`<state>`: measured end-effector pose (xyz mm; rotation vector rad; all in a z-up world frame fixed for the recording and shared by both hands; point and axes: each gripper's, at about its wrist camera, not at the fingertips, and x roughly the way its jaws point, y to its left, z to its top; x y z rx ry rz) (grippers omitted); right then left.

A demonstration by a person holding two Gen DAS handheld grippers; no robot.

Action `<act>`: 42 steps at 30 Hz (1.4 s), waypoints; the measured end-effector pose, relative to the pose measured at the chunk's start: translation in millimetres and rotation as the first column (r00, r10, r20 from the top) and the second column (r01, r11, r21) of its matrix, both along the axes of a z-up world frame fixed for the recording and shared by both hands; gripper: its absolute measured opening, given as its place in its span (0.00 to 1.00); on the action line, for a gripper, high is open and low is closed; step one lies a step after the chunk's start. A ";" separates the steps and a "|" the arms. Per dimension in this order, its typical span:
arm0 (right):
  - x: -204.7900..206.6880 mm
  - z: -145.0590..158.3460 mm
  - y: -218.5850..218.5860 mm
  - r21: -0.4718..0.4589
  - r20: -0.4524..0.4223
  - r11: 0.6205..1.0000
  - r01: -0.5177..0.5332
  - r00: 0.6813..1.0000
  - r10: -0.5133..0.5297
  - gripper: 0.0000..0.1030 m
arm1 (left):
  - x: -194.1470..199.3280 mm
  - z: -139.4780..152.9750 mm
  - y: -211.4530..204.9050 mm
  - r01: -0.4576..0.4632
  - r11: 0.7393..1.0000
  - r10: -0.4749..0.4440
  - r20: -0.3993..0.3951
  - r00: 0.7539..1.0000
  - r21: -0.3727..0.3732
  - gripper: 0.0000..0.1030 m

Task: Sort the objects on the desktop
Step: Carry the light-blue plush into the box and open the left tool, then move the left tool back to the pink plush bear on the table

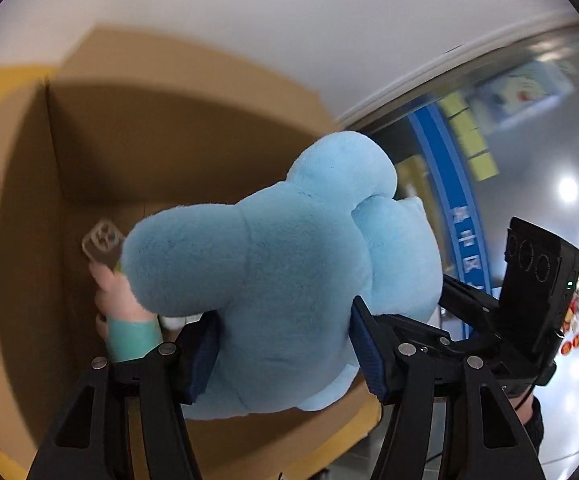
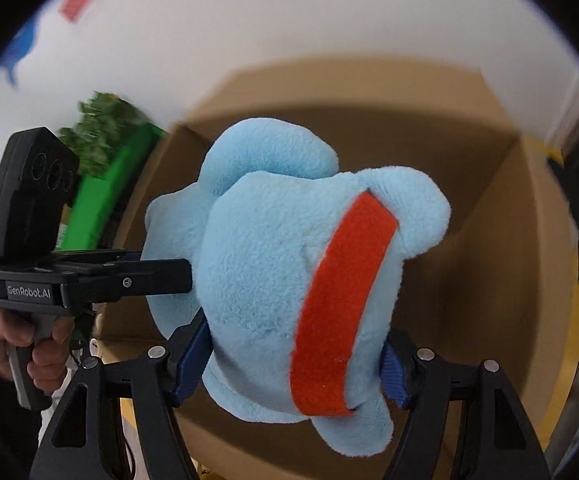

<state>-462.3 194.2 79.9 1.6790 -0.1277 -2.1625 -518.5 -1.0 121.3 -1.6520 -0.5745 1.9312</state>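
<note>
Midway: blue plush toy [image 1: 289, 264] clamped between both the left hand-held gripper [image 1: 285, 344] and right hand-held gripper [image 2: 293, 360], poised over cardboard box [image 1: 129, 140], not yet released; 1 small item already inside.

I seem to be in an office or public building: white walls, a blue signboard [image 1: 463, 216] with yellow notes [image 1: 471, 138], colourful wall stickers [image 2: 75, 2], green foliage [image 2: 101, 136].
</note>
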 end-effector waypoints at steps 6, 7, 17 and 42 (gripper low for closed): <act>-29.9 -115.2 14.8 0.169 0.291 0.985 0.039 0.953 -0.088 0.69 | -37.3 -113.1 53.9 0.090 0.988 -0.053 0.277 0.959 -0.124 0.37; -32.6 -131.0 19.3 0.188 0.328 0.981 0.042 0.939 -0.103 0.68 | -39.5 -130.4 65.8 0.117 0.985 -0.071 0.320 0.945 -0.127 0.27; -23.6 -246.6 38.3 0.348 0.597 0.935 -0.064 0.785 -0.168 0.54 | -31.0 -247.5 139.3 0.290 0.944 -0.159 0.549 0.820 -0.159 0.05; 42.5 -8.0 26.8 0.201 0.194 0.958 -0.206 0.967 0.167 1.00 | 52.5 11.9 90.4 0.216 0.909 -0.268 -0.104 0.958 -0.356 0.89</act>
